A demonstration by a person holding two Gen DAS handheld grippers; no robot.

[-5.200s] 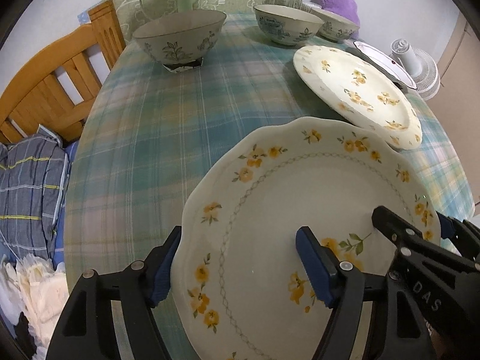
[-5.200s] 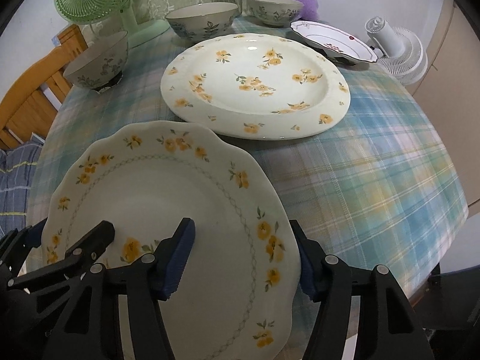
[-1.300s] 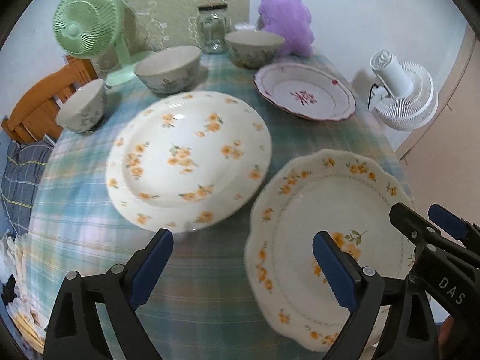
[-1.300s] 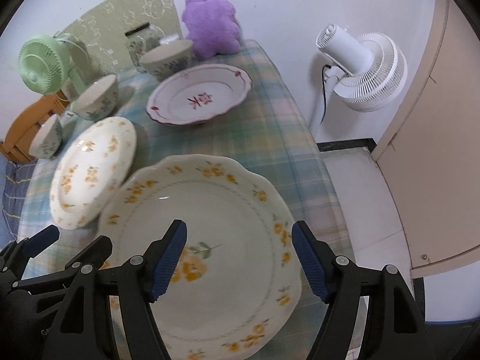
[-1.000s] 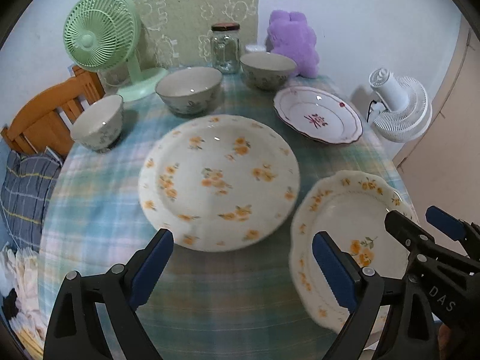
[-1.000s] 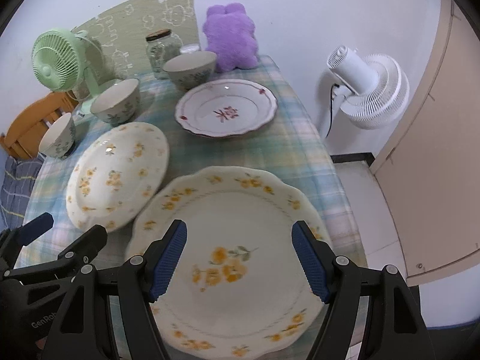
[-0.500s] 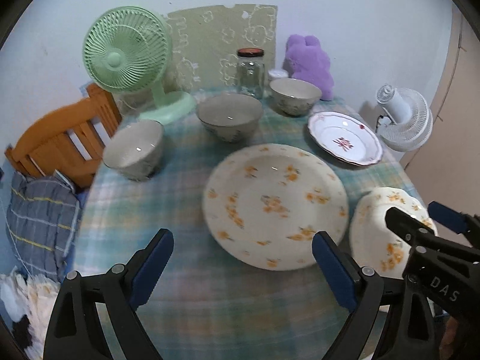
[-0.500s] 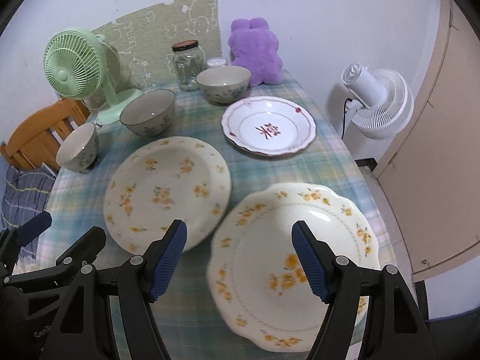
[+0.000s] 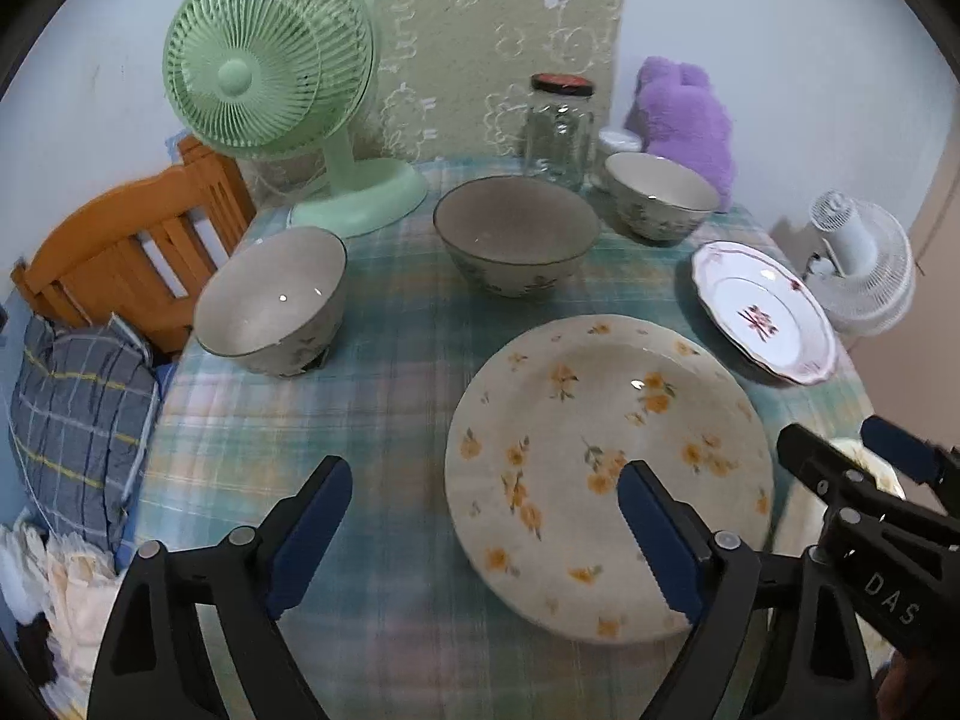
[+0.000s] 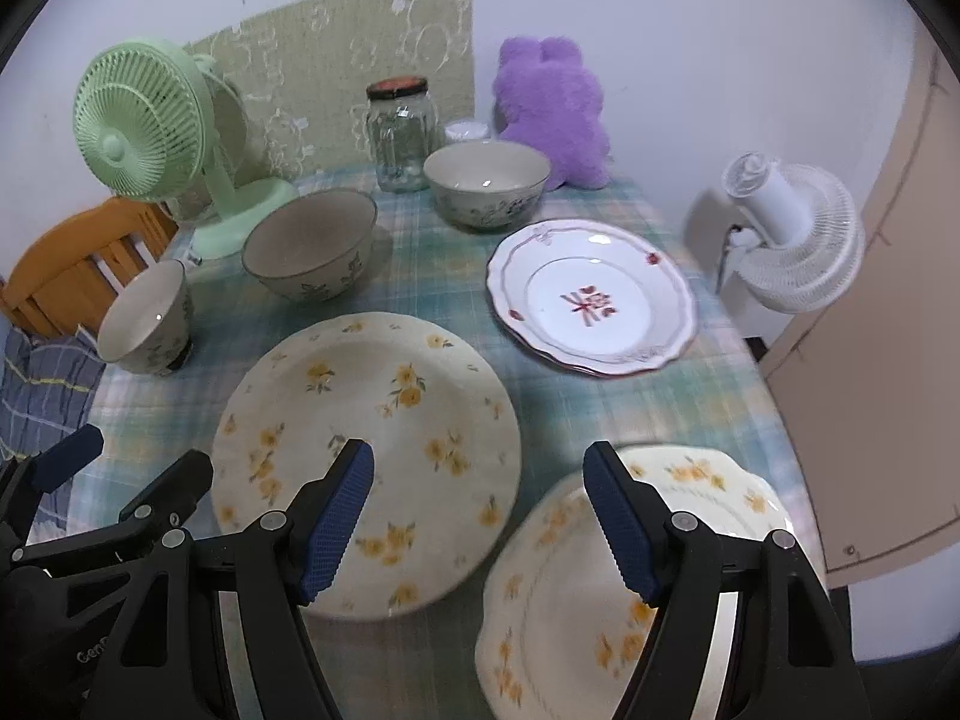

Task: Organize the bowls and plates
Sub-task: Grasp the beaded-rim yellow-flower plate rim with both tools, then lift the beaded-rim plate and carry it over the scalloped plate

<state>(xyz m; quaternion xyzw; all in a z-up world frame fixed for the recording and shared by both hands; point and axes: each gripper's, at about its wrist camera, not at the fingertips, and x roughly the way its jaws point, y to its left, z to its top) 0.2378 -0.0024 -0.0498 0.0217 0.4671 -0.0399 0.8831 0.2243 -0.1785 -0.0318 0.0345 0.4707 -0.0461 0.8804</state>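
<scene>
A large cream plate with yellow flowers (image 9: 606,468) (image 10: 372,450) lies mid-table. A scalloped yellow-flower plate (image 10: 606,594) lies at the near right edge, its rim just showing in the left wrist view (image 9: 870,468). A white plate with a red motif (image 9: 762,312) (image 10: 591,300) lies at the right. Three bowls stand behind: left (image 9: 273,300) (image 10: 147,318), middle (image 9: 516,240) (image 10: 312,249), back (image 9: 660,195) (image 10: 486,180). My left gripper (image 9: 483,537) and right gripper (image 10: 480,522) are open, empty, above the near table.
A green fan (image 9: 270,72) (image 10: 150,120), a glass jar (image 9: 558,126) (image 10: 402,132) and a purple plush (image 9: 690,120) (image 10: 555,108) stand at the back. A wooden chair (image 9: 132,252) is left. A white fan (image 10: 792,234) stands right of the plaid table (image 9: 390,420).
Both grippers let go of the scalloped plate, which now rests at the near right edge. They pulled back and up, so more of the table shows.
</scene>
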